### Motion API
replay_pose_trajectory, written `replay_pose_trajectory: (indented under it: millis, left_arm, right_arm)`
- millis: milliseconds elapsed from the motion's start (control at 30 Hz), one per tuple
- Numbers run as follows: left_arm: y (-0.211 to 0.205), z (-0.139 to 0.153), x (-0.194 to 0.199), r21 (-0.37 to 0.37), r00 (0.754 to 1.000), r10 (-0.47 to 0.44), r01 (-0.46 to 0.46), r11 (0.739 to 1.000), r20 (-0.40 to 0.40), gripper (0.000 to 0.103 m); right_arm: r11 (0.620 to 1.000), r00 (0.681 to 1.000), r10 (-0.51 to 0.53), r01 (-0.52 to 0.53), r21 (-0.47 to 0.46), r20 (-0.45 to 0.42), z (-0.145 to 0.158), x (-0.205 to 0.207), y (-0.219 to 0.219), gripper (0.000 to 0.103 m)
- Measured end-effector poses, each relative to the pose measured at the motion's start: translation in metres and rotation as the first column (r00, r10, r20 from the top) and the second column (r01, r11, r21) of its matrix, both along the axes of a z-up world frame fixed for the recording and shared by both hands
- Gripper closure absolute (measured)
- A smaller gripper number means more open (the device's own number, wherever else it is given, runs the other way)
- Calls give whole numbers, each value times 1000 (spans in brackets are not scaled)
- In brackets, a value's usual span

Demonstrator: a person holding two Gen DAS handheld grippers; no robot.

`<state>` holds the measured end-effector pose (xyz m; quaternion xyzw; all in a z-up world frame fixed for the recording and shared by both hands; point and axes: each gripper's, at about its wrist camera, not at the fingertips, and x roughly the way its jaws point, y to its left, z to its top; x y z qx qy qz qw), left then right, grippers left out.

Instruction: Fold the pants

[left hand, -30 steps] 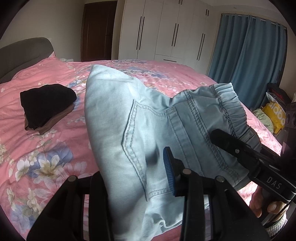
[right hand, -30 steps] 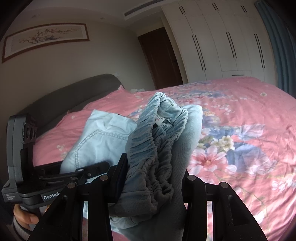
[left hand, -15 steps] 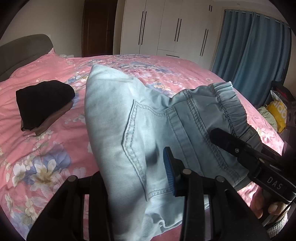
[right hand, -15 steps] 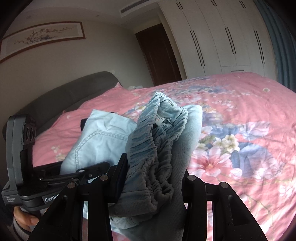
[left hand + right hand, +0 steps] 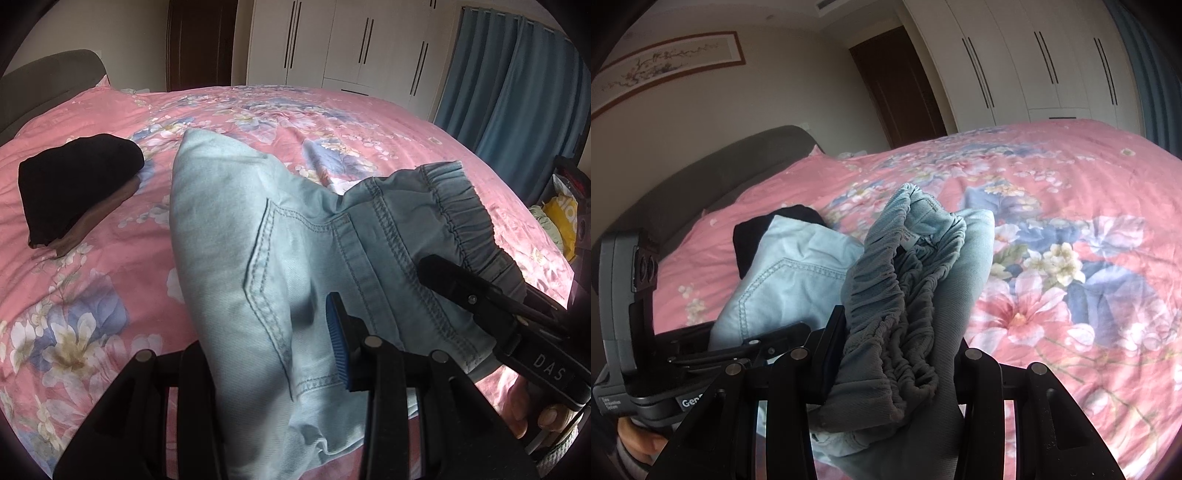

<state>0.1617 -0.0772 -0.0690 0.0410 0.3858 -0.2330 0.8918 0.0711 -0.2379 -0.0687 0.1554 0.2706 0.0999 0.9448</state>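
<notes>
- Left wrist view: light blue denim pants (image 5: 280, 258) bunched between the left claw (image 5: 266, 354), held up above the pink floral bed (image 5: 74, 302); back pocket stitching and gathered elastic waistband face the lens.
- Left claw clamped on the pants, partly closed; the blue pad (image 5: 338, 350) of one finger shows, the other is buried under cloth.
- Only this view shows the blue curtains (image 5: 517, 92), a yellow bag (image 5: 563, 218) with white letters I can't read beside the bed, and the right claw's body lettered "DAS" with fingers of a hand (image 5: 528, 413) under it.
- Right wrist view: the right claw (image 5: 897, 354) grips the crumpled waistband, inside out, partly closed on it; a small white tag (image 5: 910, 240) hangs there, print too small to read.
- Only this view shows a framed picture (image 5: 668, 62) on the wall and the left claw's grey body, lettered "Gen..." (cut off) plus a small label, possibly "Data Acquisition System", hard to read.
- Both views: black folded garment (image 5: 74, 184) lying on the bed, brown layer under it, well apart from the pants; grey headboard (image 5: 701, 192); white wardrobe (image 5: 351, 44); dark door (image 5: 897, 85).
- Count: one pair of pants, two claws, one black garment, one bed, one framed picture, one yellow bag.
</notes>
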Motion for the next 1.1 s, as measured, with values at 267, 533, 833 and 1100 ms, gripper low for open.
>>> replay_pose_trajectory:
  millis: [267, 533, 833, 1100]
  left_arm:
    - [-6, -24, 17, 31, 999, 8, -7, 1000, -45, 67]
    - [-8, -45, 33, 56, 996, 16, -11, 998, -90, 67]
    - [-3, -61, 43, 98, 992, 42, -31, 995, -115, 62]
    - [7, -74, 51, 104, 987, 73, -59, 993, -140, 36]
  right_arm:
    - [1000, 998, -3, 3, -3, -60, -20, 21, 0, 59]
    - [1000, 994, -1, 0, -7, -113, -37, 35, 1, 59]
    - [1000, 984, -2, 8, 29, -181, -54, 46, -8, 59]
    - [990, 953, -15, 58, 130, -304, -79, 50, -32, 49]
